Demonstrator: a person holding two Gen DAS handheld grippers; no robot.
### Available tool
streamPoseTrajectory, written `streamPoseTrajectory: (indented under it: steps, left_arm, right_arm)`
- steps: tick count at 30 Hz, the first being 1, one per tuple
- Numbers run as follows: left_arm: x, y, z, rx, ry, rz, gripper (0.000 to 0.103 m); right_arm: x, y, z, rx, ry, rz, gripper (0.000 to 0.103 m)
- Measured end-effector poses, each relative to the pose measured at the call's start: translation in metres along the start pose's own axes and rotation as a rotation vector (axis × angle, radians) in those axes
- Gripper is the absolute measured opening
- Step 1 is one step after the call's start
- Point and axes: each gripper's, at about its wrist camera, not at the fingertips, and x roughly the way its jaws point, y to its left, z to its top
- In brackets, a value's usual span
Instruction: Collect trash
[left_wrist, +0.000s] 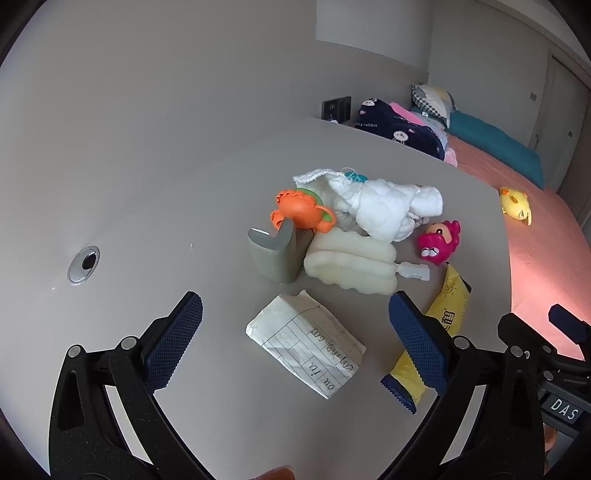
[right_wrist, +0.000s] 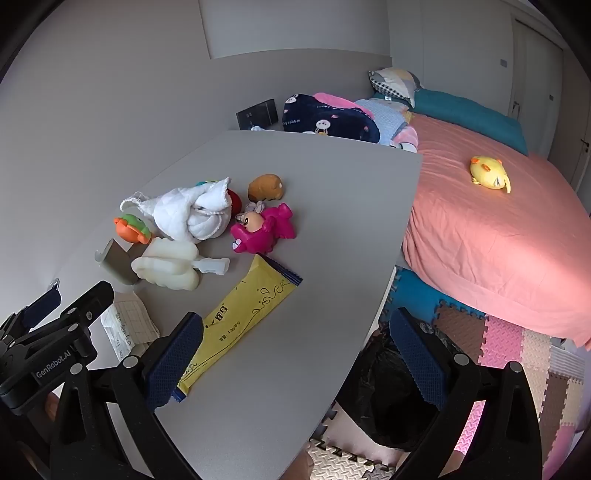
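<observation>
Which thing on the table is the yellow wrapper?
Start at the grey table beside the pink bed. Near its front edge, nearer than the toys, lies the yellow wrapper. It is the only long, flat, yellow packet, with dark blue zigzag ends.

The bench (left_wrist: 147, 184) is smooth and matt. The note (left_wrist: 306, 343) is creased paper, the wrapper (right_wrist: 236, 321) glossy yellow film, the cloth (left_wrist: 388, 206) quilted white fabric, and the tongs' pads (left_wrist: 173, 343) rough-textured blue.

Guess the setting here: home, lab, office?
Most likely a home bedroom, perhaps a child's: a bed with pink sheet and pillows beside the grey table, foam puzzle mats on the floor, and small toys on the table.
</observation>
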Motion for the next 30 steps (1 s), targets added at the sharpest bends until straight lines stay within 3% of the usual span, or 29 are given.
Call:
streamPoseTrajectory:
  steps: [30]
  left_arm:
    - [0.000,-0.001,0.000,0.011,0.002,0.011,0.098]
  right_arm:
    - [0.002,-0.002,-0.001,0.001,0.006,0.000,0.101]
